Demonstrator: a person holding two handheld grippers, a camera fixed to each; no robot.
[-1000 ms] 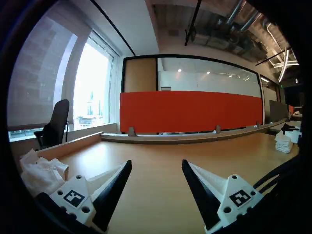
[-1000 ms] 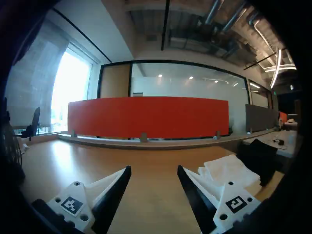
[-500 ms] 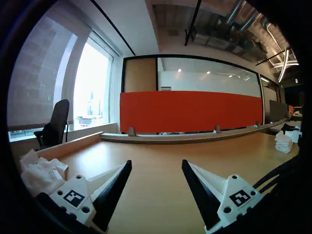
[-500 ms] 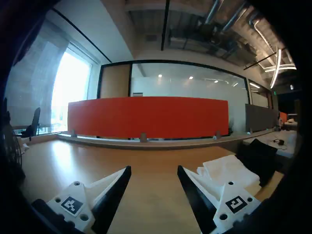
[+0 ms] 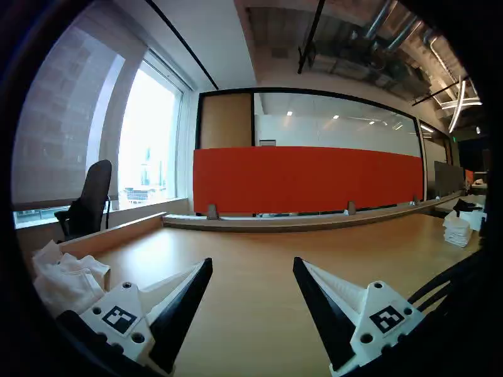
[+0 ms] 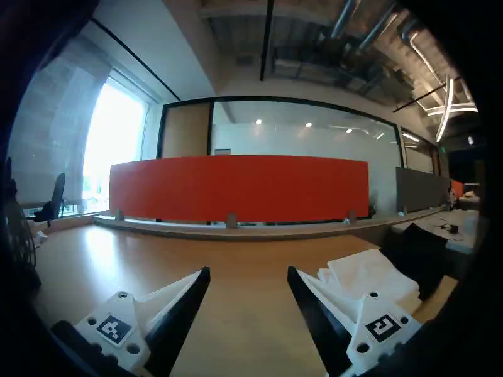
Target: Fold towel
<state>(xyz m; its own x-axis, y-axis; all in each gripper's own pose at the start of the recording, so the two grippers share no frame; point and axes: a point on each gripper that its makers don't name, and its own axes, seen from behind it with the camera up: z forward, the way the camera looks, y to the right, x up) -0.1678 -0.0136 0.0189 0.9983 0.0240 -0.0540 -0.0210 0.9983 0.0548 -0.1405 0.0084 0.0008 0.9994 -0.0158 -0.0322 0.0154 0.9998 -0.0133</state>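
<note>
wooden desk (image 6: 113, 251): folded towel (image 6: 371, 273) beside right hand-held gripper (image 6: 248, 271)

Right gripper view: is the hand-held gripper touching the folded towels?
Cannot tell. In the right gripper view one finger overlaps the towels' near edge, hiding any gap. The hand-held gripper is open over bare table.

crumpled white towel (image 5: 66, 279) heaped at desk (image 5: 264, 251) edge; folded towel stack (image 6: 371, 276) lying flat

Left hand-held gripper (image 5: 251, 261) faced red divider (image 5: 308, 179), fingers (image 5: 179, 301) apart, bare table (image 5: 264, 242) between them. Crumpled white towel (image 5: 66, 279) lay well left of divider, near side. Folded towel stack (image 5: 457, 229) sat right of divider.
</note>
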